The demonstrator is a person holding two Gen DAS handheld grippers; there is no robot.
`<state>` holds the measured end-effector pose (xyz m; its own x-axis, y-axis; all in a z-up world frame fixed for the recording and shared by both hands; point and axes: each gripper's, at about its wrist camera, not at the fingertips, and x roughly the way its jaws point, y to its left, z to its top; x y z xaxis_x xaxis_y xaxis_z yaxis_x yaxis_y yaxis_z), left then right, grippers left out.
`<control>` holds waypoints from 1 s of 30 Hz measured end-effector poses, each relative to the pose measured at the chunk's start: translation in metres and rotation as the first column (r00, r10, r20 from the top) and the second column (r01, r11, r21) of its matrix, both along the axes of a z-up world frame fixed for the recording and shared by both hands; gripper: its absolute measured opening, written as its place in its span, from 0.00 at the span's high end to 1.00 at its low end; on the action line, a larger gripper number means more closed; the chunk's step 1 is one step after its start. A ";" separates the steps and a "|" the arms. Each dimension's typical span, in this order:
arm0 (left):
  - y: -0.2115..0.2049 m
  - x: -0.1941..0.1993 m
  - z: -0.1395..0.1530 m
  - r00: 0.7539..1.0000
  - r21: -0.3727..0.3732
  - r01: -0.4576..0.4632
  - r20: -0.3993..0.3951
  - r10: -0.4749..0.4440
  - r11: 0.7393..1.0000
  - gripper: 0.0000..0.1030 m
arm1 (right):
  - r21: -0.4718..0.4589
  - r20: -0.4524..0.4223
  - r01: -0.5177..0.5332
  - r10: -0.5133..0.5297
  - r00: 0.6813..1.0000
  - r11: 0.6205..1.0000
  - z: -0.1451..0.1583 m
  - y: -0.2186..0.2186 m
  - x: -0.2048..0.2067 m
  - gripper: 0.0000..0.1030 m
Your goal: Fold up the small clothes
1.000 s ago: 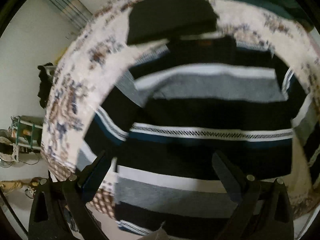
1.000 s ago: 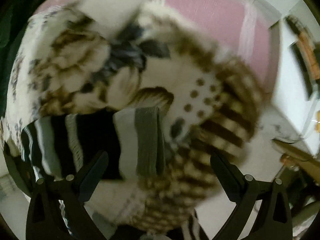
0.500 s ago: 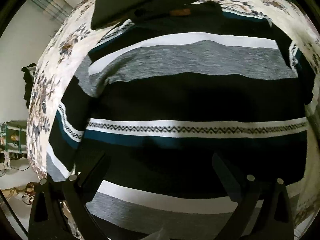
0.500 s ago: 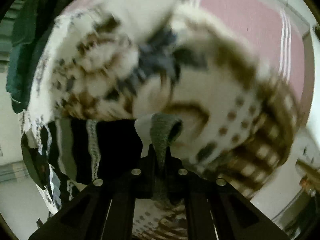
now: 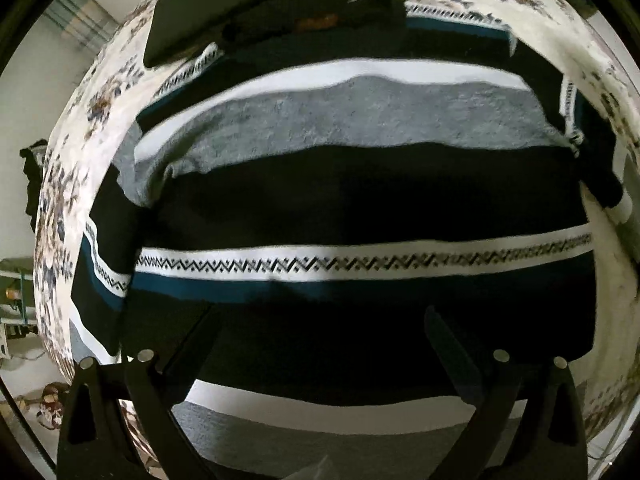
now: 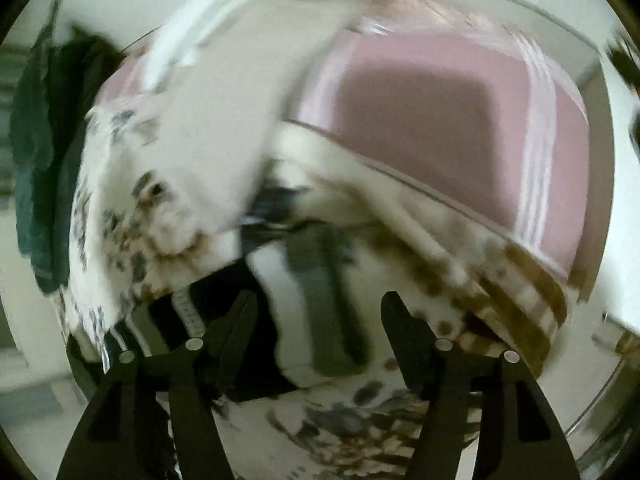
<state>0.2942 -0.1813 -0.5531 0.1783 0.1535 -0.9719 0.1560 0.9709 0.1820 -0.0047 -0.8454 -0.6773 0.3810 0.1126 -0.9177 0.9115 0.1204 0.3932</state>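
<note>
Striped sweater (image 5: 360,200) lies spread flat on a cream floral blanket (image 5: 72,168); bands of black, grey, white and teal run across it, one white band carrying a zigzag pattern; a sleeve is folded in along its left edge; a dark folded garment (image 5: 240,8) sits at the sweater's far end, touching the collar area. Left hand-held gripper (image 5: 320,328) hovers low over the sweater's near half; its jaws stand wide apart with nothing between them; whether the tips touch the cloth cannot be told.

Right view is blurred. Right hand-held gripper (image 6: 318,312) has its jaws spread apart, gripping nothing; a grey-and-white striped end of the sweater (image 6: 320,300) lies on the blanket (image 6: 360,432) between the two fingers, free of both; black striped cloth shows just past the left finger. Beyond: a pink sheet (image 6: 440,120) on the bed; a white blurred mass (image 6: 224,128) at upper left, not identifiable; dark green cloth (image 6: 36,160) hanging at the far left.
</note>
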 end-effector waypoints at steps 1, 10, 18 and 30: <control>0.003 -0.002 -0.003 1.000 0.000 -0.011 -0.008 0.011 1.000 0.00 | 0.039 0.037 0.028 -0.030 0.999 0.999 -0.014 0.001 -0.005 0.35; 0.036 -0.003 -0.014 0.994 0.018 -0.104 -0.039 0.105 0.994 0.00 | 0.082 0.185 -0.052 0.036 0.982 0.995 -0.039 0.028 0.047 0.89; 0.044 0.002 0.009 0.988 -0.060 -0.156 0.001 0.156 0.986 0.00 | -0.130 0.341 -0.041 0.084 0.936 0.991 0.072 -0.011 0.084 0.90; 0.083 -0.003 0.005 0.966 -0.126 -0.256 0.004 0.259 0.958 0.00 | -0.188 0.400 -0.300 0.352 0.846 0.935 0.149 0.098 0.213 0.89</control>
